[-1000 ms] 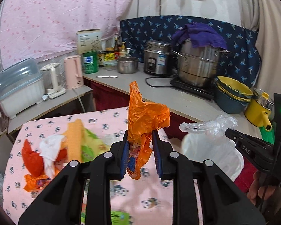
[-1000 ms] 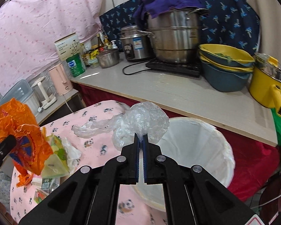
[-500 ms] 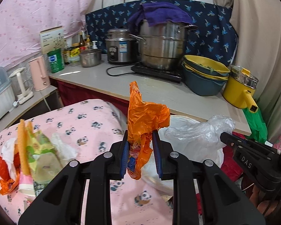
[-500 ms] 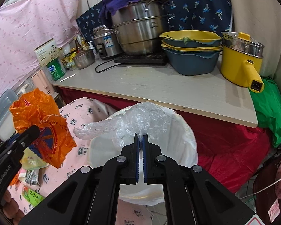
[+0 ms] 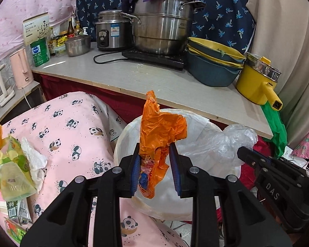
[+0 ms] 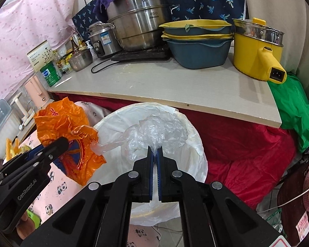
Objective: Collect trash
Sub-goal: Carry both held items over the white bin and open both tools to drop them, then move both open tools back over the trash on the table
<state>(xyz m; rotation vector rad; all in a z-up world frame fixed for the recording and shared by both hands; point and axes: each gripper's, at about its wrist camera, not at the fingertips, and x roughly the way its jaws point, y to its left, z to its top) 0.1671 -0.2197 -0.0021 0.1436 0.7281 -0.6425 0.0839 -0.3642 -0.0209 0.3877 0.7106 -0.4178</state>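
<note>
My left gripper (image 5: 154,146) holds a crumpled orange plastic bag (image 5: 160,127) upright over the near rim of a bin lined with white plastic (image 5: 195,117). Its jaws are opening, and the bag still touches both fingertips. My right gripper (image 6: 155,149) is shut on a wad of clear plastic film (image 6: 160,127), hanging over the bin's mouth (image 6: 117,123). In the right wrist view the left gripper (image 6: 59,144) and orange bag (image 6: 61,121) sit at the bin's left rim. In the left wrist view the right gripper (image 5: 243,152) comes in from the right with the clear film (image 5: 226,142).
More wrappers and a tissue (image 5: 14,164) lie on the pink panda-print cloth (image 5: 72,127) at left. Behind the bin runs a counter edge (image 6: 175,100) bearing a steel steamer (image 5: 160,26), stacked basins (image 5: 212,65) and a yellow pot (image 5: 257,82). Red cloth (image 6: 247,144) hangs below.
Both grippers have swung right and down, from over the panda cloth to above the bin, each carrying its bag. The left jaws stand slightly wider than before.
</note>
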